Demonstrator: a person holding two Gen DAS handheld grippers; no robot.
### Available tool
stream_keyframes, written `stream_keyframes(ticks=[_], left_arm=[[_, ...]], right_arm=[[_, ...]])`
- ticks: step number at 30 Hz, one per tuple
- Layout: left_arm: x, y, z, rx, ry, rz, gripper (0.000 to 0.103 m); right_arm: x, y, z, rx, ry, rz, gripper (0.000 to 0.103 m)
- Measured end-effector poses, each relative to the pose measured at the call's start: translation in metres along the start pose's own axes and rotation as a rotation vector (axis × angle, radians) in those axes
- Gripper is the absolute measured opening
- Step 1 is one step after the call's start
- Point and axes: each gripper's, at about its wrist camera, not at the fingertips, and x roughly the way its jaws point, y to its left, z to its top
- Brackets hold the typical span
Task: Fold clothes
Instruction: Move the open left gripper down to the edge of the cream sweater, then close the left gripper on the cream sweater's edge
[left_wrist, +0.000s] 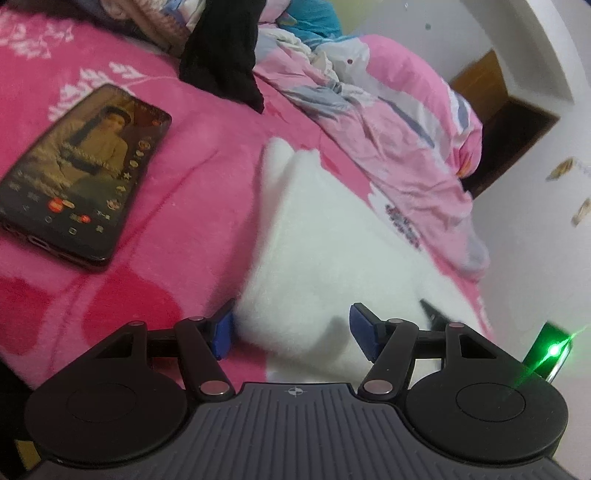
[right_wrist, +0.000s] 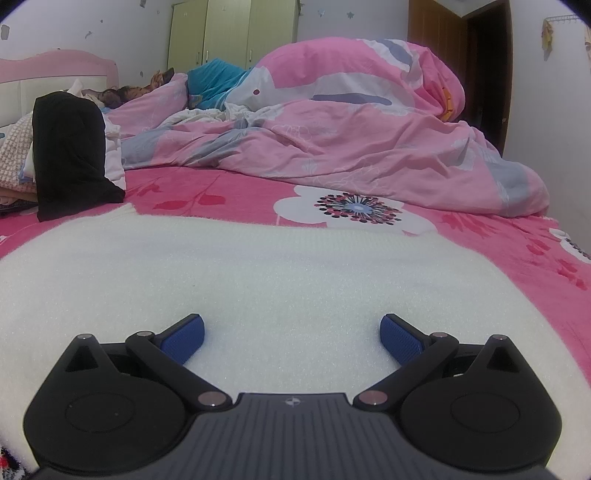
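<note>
Pink flowery bed blanket (right_wrist: 236, 194) is holding the fluffy white sweater (right_wrist: 288, 273). I am resting both hand-held grippers, left (left_wrist: 291, 332) and right (right_wrist: 291, 338), wide apart over it, gripping nothing. Next I should pinch an edge to fold.

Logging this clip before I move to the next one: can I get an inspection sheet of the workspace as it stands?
Surface: bed with a pink floral blanket, soft and uneven.
Job's things: white fuzzy garment spread flat across the near side; black garment draped over a pile of clothes at the far left.
Clutter: phone lying on the blanket with its screen lit, left of the white garment; crumpled pink quilt behind.
Grippers: left claw open at the garment's edge, fabric between the pads; right claw open over the garment.
Cables: nothing seen.
Surroundings: person lying under the quilt at the headboard; green wardrobe; dark doorway.
</note>
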Motion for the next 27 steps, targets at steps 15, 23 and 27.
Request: stream_keyframes(ticks=[15,23,27], left_arm=[[0.034,-0.001,0.018,-0.028,-0.042,-0.062,0.066],[0.05,-0.014,0.027,-0.004,-0.052,-0.011,0.064],[0.054,-0.026,0.031,0.043,-0.049,0.057,0.06]], right_arm=[[0.0,0.002,0.0,-0.002,-0.001,-0.006,0.103],[0.0,0.001,0.0,-0.003,-0.007,-0.008,0.103],[0.0,0.001,-0.001,-0.002,-0.01,-0.008,0.103]])
